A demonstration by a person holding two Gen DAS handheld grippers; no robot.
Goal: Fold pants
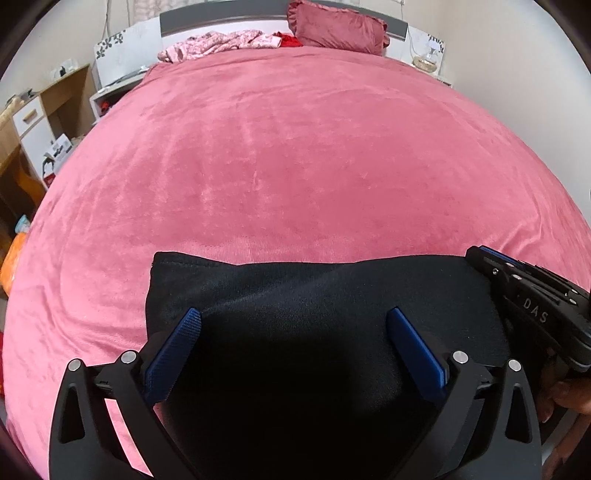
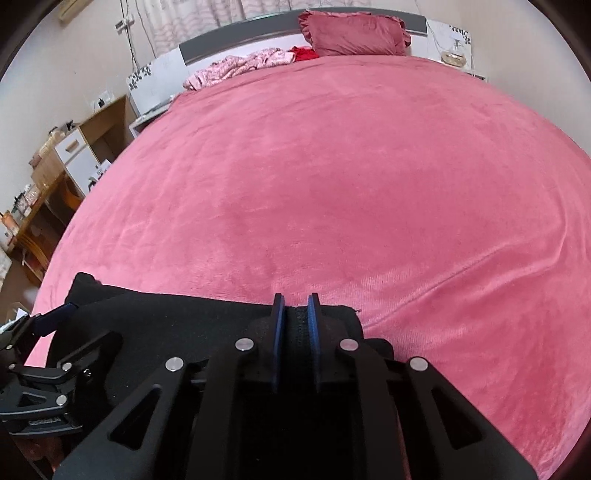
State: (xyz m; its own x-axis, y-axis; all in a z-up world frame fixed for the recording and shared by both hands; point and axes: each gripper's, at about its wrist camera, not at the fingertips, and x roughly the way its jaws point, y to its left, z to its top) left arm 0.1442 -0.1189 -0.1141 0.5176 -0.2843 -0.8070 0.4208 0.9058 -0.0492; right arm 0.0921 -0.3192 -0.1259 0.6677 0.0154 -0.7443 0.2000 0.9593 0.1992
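black pants point(image 1: 295, 295), near edge under hand-held gripper point(image 1: 295, 339)

Both grippers, the left gripper point(image 1: 293, 321) and the right gripper point(image 2: 295, 306), have black arms, blue bumpy pads point(image 1: 177, 350), shiny round screws point(image 1: 128, 357) and white letters.

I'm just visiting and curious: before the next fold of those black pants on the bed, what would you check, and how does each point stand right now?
1. Right hand-held gripper closed on the far edge of the black pants: ok.
2. Left hand-held gripper gripping fabric: not ok, jaws wide open above the pants.
3. Pants lying on the pink bedspread: ok.
4. Bedspread beyond the pants free for folding: ok.
5. Pillow and floral garment far from the pants: ok.
6. Near part of the pants lying flat: cannot tell, hidden by the grippers.
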